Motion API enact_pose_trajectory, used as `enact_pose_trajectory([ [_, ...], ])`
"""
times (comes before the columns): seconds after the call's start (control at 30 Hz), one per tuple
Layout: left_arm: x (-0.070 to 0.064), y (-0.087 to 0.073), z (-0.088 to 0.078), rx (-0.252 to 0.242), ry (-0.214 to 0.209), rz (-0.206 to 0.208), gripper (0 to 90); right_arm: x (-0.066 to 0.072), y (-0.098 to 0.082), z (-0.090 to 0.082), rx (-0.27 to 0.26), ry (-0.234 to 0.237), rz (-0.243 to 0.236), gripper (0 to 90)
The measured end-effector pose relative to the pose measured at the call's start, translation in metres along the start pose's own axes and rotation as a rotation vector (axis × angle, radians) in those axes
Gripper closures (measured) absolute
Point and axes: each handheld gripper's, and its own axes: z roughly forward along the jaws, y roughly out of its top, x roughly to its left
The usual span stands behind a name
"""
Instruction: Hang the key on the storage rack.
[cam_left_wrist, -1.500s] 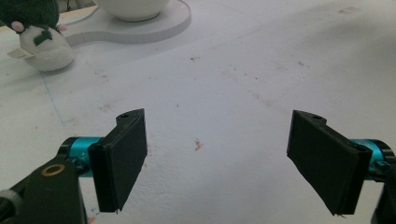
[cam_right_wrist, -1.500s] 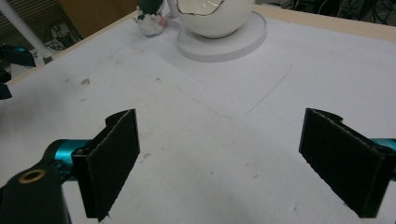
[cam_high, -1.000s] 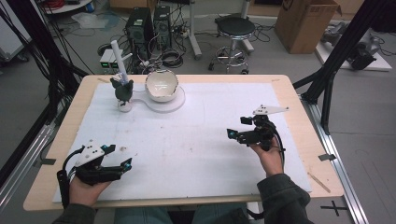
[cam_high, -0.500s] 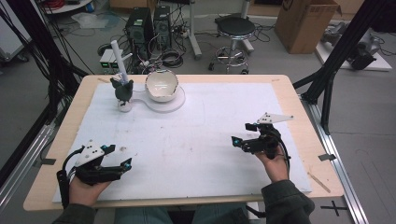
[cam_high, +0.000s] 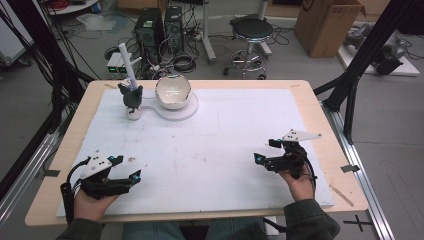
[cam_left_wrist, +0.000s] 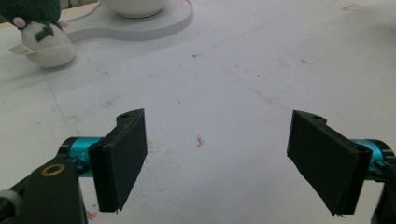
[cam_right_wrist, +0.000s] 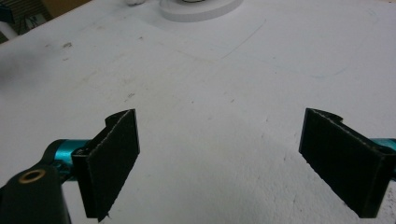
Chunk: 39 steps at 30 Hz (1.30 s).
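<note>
The right gripper (cam_high: 272, 161) had slid back toward the lower right, jaws wide and empty like the left gripper (cam_high: 125, 180) at lower left, and any hasty reach risked toppling the soft toy (cam_high: 131, 99) beside the bowl (cam_high: 173, 92) upper left.

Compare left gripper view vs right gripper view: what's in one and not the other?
Left gripper view alone: a small plush toy in dark green and white at top left, the base of a white bowl, and a reddish stain between the open tongs. Right gripper view alone: a strip of bare wooden table edge at top left. Both: the white table cover, the white round base near the top, and wide-open tongs holding nothing.
</note>
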Motion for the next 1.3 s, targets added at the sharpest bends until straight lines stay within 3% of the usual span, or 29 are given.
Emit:
enact_pose_trajectory([
  [0.53, 0.0, -0.001, 0.001, 0.005, -0.002, -0.004, 20.6, -0.006, -0.021, -0.016, -0.015, -0.036, 0.023, 11.7],
  [0.67, 0.0, -0.001, 0.002, 0.013, -0.002, -0.002, 20.5, -0.004, -0.027, -0.017, -0.001, -0.041, 0.024, 11.7],
  [1.3, -0.005, -0.003, 0.006, 0.054, -0.004, 0.029, 20.6, 0.007, -0.04, -0.032, -0.031, -0.038, 0.016, 11.6],
])
